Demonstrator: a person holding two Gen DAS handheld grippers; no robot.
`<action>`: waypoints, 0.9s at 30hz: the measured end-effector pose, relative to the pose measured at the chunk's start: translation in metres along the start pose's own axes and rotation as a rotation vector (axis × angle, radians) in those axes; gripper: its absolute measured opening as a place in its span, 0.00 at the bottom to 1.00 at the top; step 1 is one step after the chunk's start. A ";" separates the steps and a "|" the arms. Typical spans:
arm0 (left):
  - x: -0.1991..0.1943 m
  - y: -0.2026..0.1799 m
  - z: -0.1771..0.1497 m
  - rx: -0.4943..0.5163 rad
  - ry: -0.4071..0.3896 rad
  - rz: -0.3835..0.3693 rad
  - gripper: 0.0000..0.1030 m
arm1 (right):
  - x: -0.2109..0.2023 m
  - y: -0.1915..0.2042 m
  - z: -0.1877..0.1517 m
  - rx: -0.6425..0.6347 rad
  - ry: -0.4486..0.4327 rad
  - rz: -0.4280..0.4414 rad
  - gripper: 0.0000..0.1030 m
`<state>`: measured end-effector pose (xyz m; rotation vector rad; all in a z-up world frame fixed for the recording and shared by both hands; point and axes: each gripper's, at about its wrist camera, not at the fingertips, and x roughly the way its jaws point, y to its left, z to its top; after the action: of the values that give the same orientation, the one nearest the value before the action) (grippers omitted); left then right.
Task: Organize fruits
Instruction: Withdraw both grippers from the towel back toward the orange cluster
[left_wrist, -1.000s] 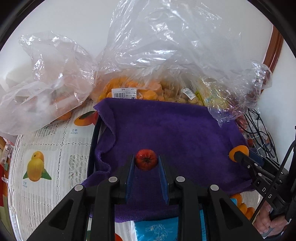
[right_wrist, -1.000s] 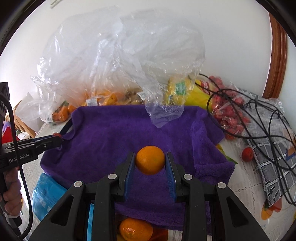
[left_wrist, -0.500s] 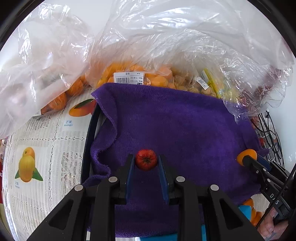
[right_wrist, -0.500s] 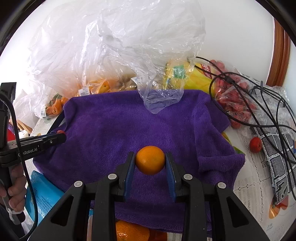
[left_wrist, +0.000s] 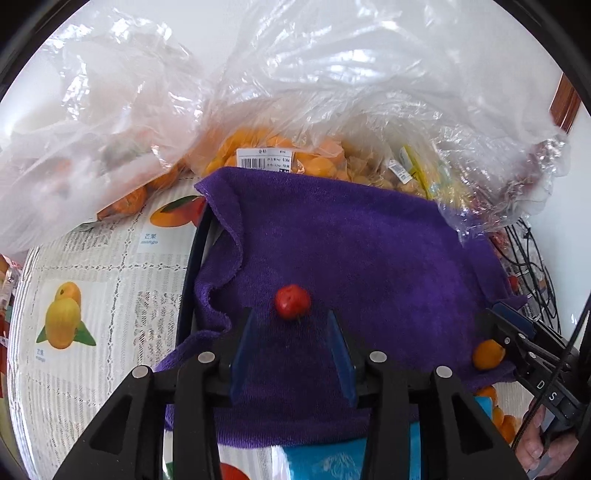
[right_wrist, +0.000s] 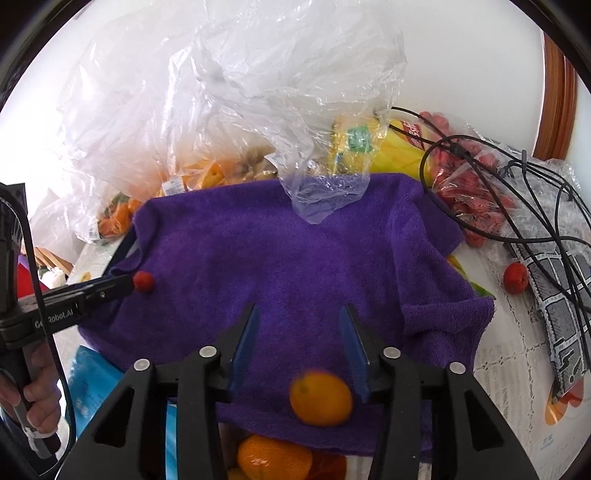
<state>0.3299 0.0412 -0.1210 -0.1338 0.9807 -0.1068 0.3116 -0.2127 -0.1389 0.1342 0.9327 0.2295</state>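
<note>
Two hand-held grippers work over a purple towel (left_wrist: 369, 258) spread on the table (left_wrist: 103, 280). The left hand-held gripper (left_wrist: 291, 332) has just been opening: its blue pads stand spread, and the small red fruit (left_wrist: 292, 301) lies on the towel just ahead of the fingertips, clear of both pads. The right hand-held gripper (right_wrist: 299, 332) has likewise just been opening; its jaws stand spread with nothing pinched. The orange (right_wrist: 320, 398) sits low between the finger bases near the towel's near edge, blurred, with no pad pressing on it; whether it rests on the towel cannot be told.

The towel's centre is bare and gives open room between the two fruits. Its far edge is crowded: clear plastic bags (left_wrist: 332, 92) of orange fruit overhang it, and one loose flap (right_wrist: 325, 195) lies on the cloth. On the right, black cables (right_wrist: 517, 192) and a bag of red fruit (right_wrist: 472, 192) border the towel's right edge, with a stray red fruit (right_wrist: 516, 277) on the table beside them. At the left edge a dark rim (left_wrist: 192, 280) shows under the folded cloth. More oranges (right_wrist: 273, 458) lie past the near edge.
</note>
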 end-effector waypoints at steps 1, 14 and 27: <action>-0.004 0.000 -0.002 -0.001 -0.003 -0.002 0.45 | -0.002 0.002 0.000 -0.003 0.003 0.001 0.55; -0.076 0.003 -0.045 0.007 -0.084 -0.001 0.64 | -0.068 0.032 -0.029 -0.027 -0.067 -0.005 0.72; -0.125 -0.006 -0.113 0.006 -0.177 0.046 0.69 | -0.143 0.018 -0.089 -0.078 -0.194 -0.165 0.86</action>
<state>0.1667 0.0473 -0.0793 -0.1129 0.8058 -0.0552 0.1552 -0.2301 -0.0763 0.0072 0.7369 0.0977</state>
